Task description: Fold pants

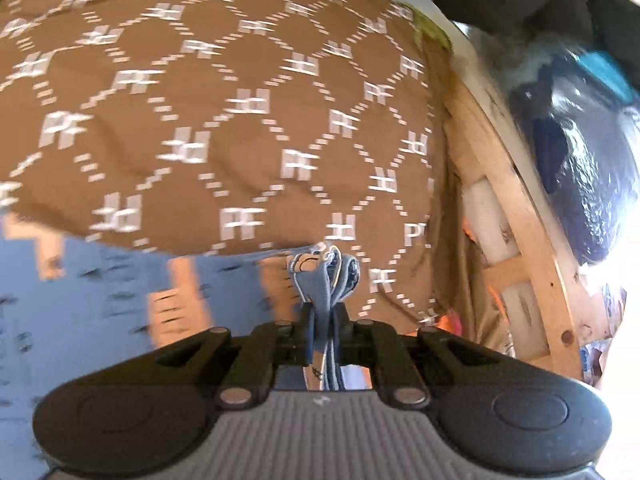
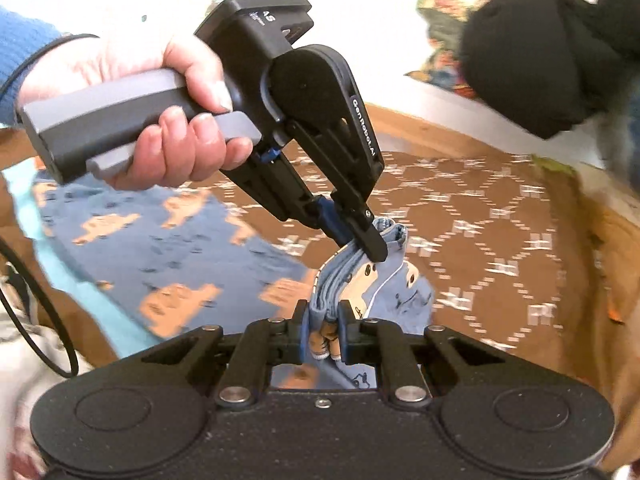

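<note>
Pants [image 2: 188, 248], blue with orange figures, are held at one bunched edge by both tools; the rest is draped over a brown patterned bedspread [image 2: 480, 216] on a bed.

Left tool [image 2: 370, 246], carried in the person's left hand [image 2: 168, 120], is clamped narrow on several stacked layers of the edge; in its own wrist view the same bunch [image 1: 324, 280] is seen pinched between the pads. Right tool [image 2: 324, 324] is also narrow and gripped on the folded layers just below the left one. The two grips sit very near each other, almost touching.

Risks, judged from this:
- Layers are pinched near their rim only. If the pull is uneven, inner layers could be slipped out and the stack lost.
- With both tools so close, a collision of fingers is likely if either is rotated.
- Trailing cloth is dragged across the bedspread; friction could skew the fold or bunch the bedspread itself.
- Frames are motion-blurred, so alignment of the edges cannot be verified.
- A wooden bed frame [image 1: 532, 216] lies at the side; cloth could be snagged there if swung wide.

Containers: none can be identified. A dark bundle [image 1: 576, 152] beside the frame is too blurred to be told.
</note>
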The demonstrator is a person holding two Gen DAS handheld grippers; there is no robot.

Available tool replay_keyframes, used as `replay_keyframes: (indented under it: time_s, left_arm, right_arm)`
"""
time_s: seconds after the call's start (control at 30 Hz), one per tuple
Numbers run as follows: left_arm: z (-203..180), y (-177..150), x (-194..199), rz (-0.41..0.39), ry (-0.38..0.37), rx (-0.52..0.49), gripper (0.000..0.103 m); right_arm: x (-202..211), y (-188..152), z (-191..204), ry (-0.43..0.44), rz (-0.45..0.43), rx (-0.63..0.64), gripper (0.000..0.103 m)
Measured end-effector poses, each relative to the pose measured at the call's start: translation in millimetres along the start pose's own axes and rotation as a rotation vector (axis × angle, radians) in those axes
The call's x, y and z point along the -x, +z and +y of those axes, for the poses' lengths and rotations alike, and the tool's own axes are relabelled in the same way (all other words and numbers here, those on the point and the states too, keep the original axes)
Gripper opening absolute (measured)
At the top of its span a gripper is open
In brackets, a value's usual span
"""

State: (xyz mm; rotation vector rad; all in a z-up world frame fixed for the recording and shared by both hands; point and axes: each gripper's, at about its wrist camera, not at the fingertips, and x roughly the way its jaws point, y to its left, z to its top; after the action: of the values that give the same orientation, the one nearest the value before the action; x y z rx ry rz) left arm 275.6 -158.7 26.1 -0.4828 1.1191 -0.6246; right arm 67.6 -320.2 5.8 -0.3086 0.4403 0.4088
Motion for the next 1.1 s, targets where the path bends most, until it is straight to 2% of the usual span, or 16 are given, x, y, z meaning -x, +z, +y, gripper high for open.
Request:
replay_keyframes:
  time_s: [0.23, 0.4, 0.47, 0.5, 0.53, 0.6, 0.7, 0.9, 0.97, 1.03, 1.1]
  left_arm:
    - [61, -19, 26, -0.033, 0.004, 0.079, 0.009]
    - [93, -28, 18, -0.020, 0.021, 0.120, 0.011]
    - [101, -31, 15, -0.022, 0.021, 0.139, 0.020]
    - [104, -33, 15, -0.027, 0.017, 0.150, 0.035]
    - [109, -35, 19, -0.035, 0.008, 0.153, 0.045]
    - [109, -36, 21, -0.051, -0.005, 0.149, 0.051]
    - [102, -36, 20, -0.052, 0.020, 0.111, 0.056]
    - [91, -37, 18, -0.061, 0.068, 0.067, 0.053]
    - [89, -37, 18, -0.058, 0.079, 0.060, 0.046]
    - [87, -37, 17, -0.054, 0.089, 0.058, 0.034]
    - [86, -37, 17, -0.057, 0.094, 0.057, 0.030]
  right_arm:
    - [-21, 11, 39, 0.103, 0.064, -0.012, 0.014]
    - [-40, 3, 59, 0.124, 0.140, -0.015, 0.014]
    - [-42, 0, 61, 0.122, 0.143, -0.019, 0.015]
    - [-42, -1, 60, 0.123, 0.141, -0.023, 0.016]
    - [-41, -2, 60, 0.124, 0.139, -0.026, 0.017]
    - [-41, -4, 60, 0.127, 0.131, -0.027, 0.021]
    - [-39, -7, 62, 0.123, 0.116, -0.009, 0.021]
    - [-36, -10, 62, 0.125, 0.103, -0.009, 0.022]
    - [-35, -10, 62, 0.123, 0.102, -0.011, 0.022]
    - [-35, -11, 62, 0.122, 0.102, -0.008, 0.022]
    - [-35, -10, 63, 0.121, 0.102, -0.006, 0.022]
